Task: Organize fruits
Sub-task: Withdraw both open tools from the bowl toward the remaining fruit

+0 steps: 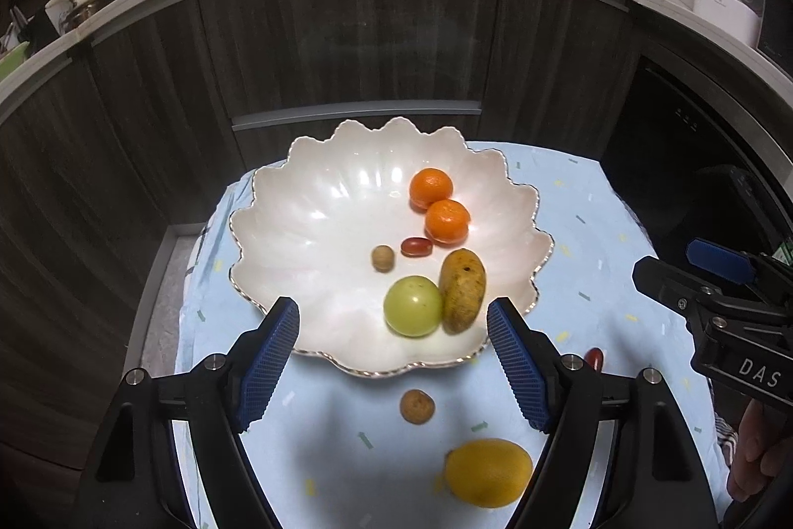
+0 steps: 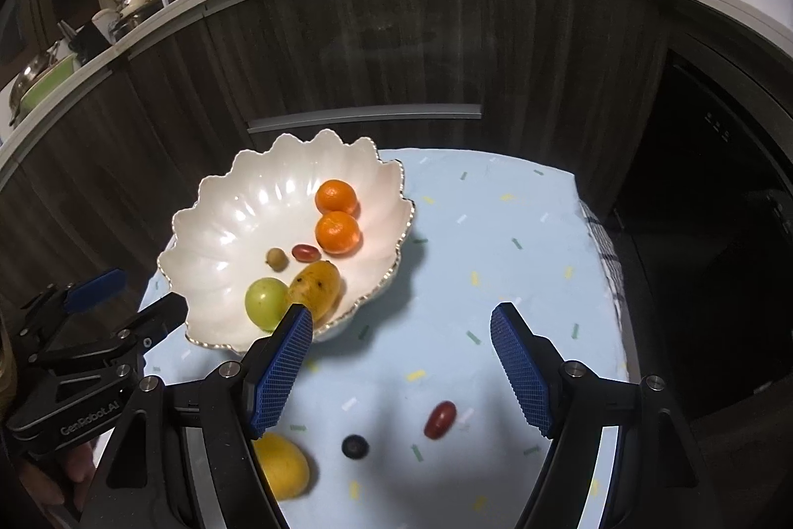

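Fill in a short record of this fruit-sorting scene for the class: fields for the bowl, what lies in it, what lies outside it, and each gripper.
Bowl: white scalloped bowl on the light blue cloth
In bowl: two oranges, green fruit, brown-spotted yellow fruit, red grape tomato, small tan fruit
On cloth: lemon, small brown fruit, red tomato, dark berry
Left gripper: open, empty
Right gripper: open, empty
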